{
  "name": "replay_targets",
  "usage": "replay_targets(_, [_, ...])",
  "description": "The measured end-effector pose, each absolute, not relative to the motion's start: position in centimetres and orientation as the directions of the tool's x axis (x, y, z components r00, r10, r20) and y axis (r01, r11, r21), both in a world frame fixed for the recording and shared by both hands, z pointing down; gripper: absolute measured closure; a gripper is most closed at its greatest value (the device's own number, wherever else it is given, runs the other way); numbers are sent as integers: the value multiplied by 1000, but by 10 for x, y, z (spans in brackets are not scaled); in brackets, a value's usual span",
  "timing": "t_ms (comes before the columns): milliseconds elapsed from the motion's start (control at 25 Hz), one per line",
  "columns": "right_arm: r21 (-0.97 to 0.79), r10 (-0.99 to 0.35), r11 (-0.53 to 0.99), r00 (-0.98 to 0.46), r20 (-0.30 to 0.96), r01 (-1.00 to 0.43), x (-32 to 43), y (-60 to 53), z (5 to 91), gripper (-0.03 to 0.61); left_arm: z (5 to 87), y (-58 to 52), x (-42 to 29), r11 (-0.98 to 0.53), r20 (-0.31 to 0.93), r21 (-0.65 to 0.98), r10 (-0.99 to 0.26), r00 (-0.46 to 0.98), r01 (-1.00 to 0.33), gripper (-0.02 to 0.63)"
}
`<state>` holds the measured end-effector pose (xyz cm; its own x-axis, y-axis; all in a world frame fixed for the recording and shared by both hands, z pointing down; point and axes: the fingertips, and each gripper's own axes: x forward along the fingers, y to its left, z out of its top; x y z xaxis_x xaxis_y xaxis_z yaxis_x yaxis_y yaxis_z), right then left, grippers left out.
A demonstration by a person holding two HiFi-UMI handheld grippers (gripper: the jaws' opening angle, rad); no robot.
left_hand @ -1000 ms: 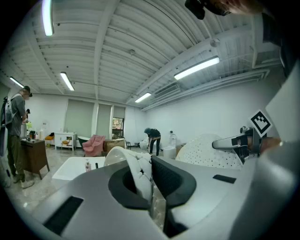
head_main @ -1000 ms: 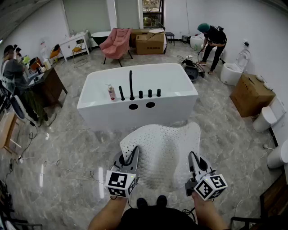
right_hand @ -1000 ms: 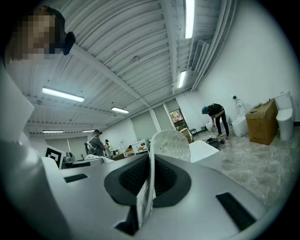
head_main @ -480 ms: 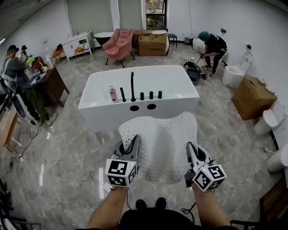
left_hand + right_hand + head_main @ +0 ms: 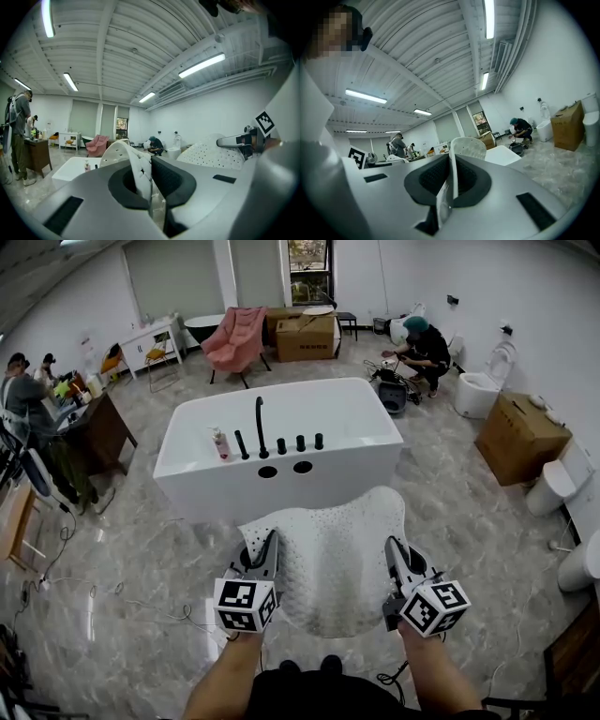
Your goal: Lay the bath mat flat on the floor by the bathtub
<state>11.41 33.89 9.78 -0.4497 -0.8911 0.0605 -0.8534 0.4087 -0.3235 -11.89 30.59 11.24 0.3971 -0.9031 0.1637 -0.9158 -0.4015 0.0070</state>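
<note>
A white perforated bath mat hangs in the air in front of me, stretched between my two grippers and sagging in the middle. My left gripper is shut on the mat's near left edge. My right gripper is shut on its near right edge. The mat's far edge reaches toward the white freestanding bathtub, which stands just beyond it on the grey marble floor. A black tap and several black knobs sit on the tub's near rim.
A pink bottle stands on the tub rim. A person crouches at the back right near a toilet. A cardboard box and more toilets line the right wall. A dark desk, people and cables are at the left.
Both grippers and the mat have moved forward toward the bathtub; the mat's far edge now lies closer to the tub's side. The person at the back right has crouched down.
</note>
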Motion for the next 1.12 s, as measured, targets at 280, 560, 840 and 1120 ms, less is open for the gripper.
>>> replay_targets(280, [-301, -897, 408, -439, 43, -862, 134, 341, 101, 557, 106, 305, -91, -405, 144, 10, -904, 402, -914, 594])
replay_targets(560, [-310, -894, 413, -446, 39, -856, 144, 341, 100, 557, 108, 297, -74, -426, 139, 16, -895, 424, -905, 594])
replay_targets(840, [-323, -885, 405, -455, 94, -855, 152, 319, 118, 557, 123, 265, -61, -441, 149, 47, -884, 442, -896, 593])
replay_targets(1120, [-329, -880, 392, -455, 139, -859, 146, 258, 130, 557, 131, 203, -71, -442, 170, 56, -879, 445, -895, 592])
